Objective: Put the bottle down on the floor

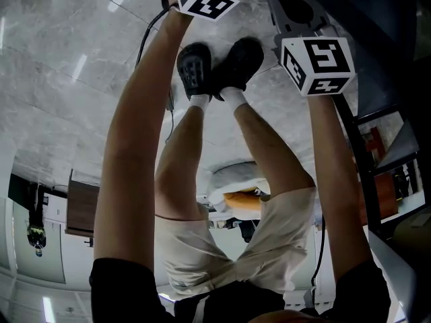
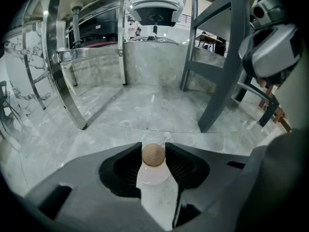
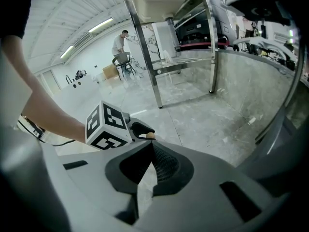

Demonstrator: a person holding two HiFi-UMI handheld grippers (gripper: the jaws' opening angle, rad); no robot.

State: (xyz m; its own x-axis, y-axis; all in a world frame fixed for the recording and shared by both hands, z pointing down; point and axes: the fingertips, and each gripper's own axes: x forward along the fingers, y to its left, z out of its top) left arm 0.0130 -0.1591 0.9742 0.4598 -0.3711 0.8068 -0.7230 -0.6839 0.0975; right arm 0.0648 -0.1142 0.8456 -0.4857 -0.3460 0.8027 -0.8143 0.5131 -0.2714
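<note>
so, bottle (image 2: 154,179): clamped at the neck in the left gripper (image 2: 153,149), near the floor (image 2: 145,111).
handling: likely light, smooth, slippery, perhaps fragile; hold just under the cork cap (image 2: 153,154).
right gripper (image 3: 150,147): jaws together, empty.

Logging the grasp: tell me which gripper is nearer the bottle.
Left. The left gripper is clamped on the bottle, with the cork between its jaws. The right gripper is off to the side, clear of the bottle, jaws shut on nothing.

No readable words or numbers show anywhere; the marker cube (image 1: 318,64) carries only black-and-white square patterns.
</note>
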